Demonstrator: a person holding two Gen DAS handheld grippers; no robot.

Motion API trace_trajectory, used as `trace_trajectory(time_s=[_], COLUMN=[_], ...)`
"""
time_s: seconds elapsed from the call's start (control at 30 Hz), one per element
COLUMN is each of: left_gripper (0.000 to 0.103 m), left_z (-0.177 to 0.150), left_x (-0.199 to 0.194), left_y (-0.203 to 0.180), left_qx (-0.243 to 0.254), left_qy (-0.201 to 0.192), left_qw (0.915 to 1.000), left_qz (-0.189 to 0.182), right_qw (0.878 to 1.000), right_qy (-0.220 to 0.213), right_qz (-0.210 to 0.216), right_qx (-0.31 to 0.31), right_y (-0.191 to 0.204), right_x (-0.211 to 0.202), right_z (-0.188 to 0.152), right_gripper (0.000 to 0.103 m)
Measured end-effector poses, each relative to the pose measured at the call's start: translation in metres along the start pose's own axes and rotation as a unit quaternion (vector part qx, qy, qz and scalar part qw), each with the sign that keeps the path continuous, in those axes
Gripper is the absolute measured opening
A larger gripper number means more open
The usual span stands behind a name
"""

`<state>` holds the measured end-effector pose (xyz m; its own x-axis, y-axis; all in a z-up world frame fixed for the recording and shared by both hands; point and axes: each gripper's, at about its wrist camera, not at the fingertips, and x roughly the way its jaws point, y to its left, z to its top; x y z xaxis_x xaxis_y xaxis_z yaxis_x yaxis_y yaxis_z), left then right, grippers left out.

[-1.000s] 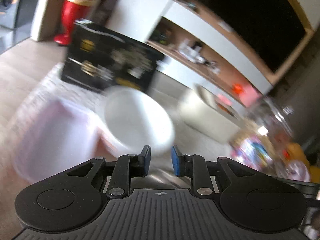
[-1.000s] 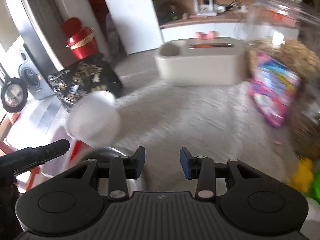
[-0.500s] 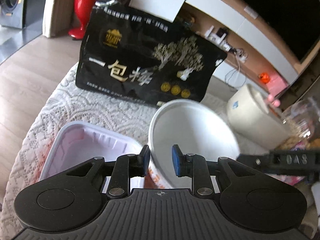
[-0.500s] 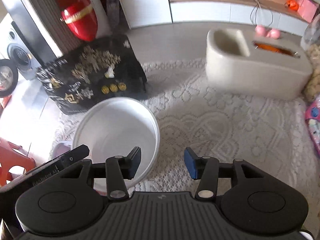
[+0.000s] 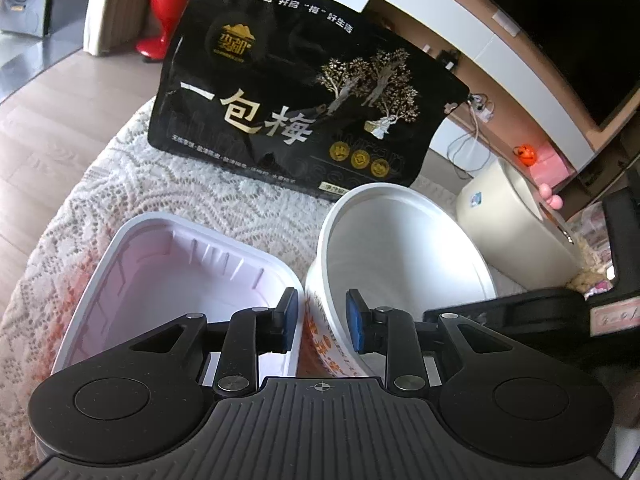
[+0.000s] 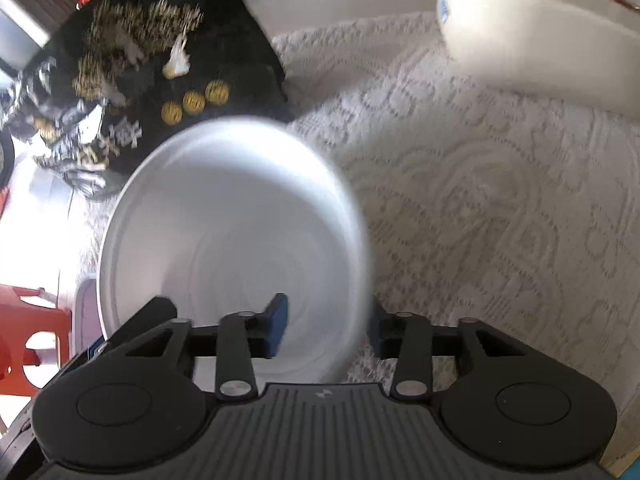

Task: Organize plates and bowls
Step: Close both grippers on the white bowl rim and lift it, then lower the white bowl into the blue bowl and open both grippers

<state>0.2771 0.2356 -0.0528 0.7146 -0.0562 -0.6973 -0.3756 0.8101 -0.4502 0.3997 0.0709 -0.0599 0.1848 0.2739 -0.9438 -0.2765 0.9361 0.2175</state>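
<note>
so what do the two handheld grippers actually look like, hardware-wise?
Both look identical. The left gripper and right gripper are matte black: a ribbed body with a small crosshair mark, two round disc housings, and angled linkage arms with silver pivot screws. The fingers carry blue pads. No cables, hands or sleeves are visible in either wrist view.

Your left view was sharp and evenly daylit, with soft glare on the black snack bag (image 5: 304, 108) and the floor (image 5: 52, 128) bending at the fisheye edge. Your right view was smeared by motion blur: the white bowl (image 6: 232, 220) lost its rim, and the left edge was blown out white.
</note>
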Motion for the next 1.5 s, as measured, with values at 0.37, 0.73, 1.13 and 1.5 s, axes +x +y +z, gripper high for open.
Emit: trace_trajectory(time_s=[0.37,0.73,1.13,1.5], left_gripper=[0.025,0.025,0.025,0.025], left_z=[0.000,-0.011,-0.072,-0.127], left_x=[-0.025,-0.091,-0.174,-0.178], left_y=[-0.008,-0.038,-0.105,-0.160], left_qx=[-0.004,0.010,0.065,0.116], left_qy=[-0.018,-0.062,-0.081,-0.033], left_qw=[0.9995,0.9953,0.9898,0.9828], left_qz=[-0.028,-0.073,-0.098,-0.140], right_qw=[0.999,0.996,0.988,0.982], right_qy=[-0.027,-0.084,-0.142,-0.183], right_qz=[-0.022,0.006,0.048,0.028], right_qx=[-0.027,-0.044,-0.043,-0.027], right_y=[0.012,-0.003,-0.063,-0.141], right_x=[-0.033,-0.104,-0.188,-0.223], right_z=[-0.014,-0.048,-0.124,-0.200], right_gripper=[0.029,0.029,0.029,0.030])
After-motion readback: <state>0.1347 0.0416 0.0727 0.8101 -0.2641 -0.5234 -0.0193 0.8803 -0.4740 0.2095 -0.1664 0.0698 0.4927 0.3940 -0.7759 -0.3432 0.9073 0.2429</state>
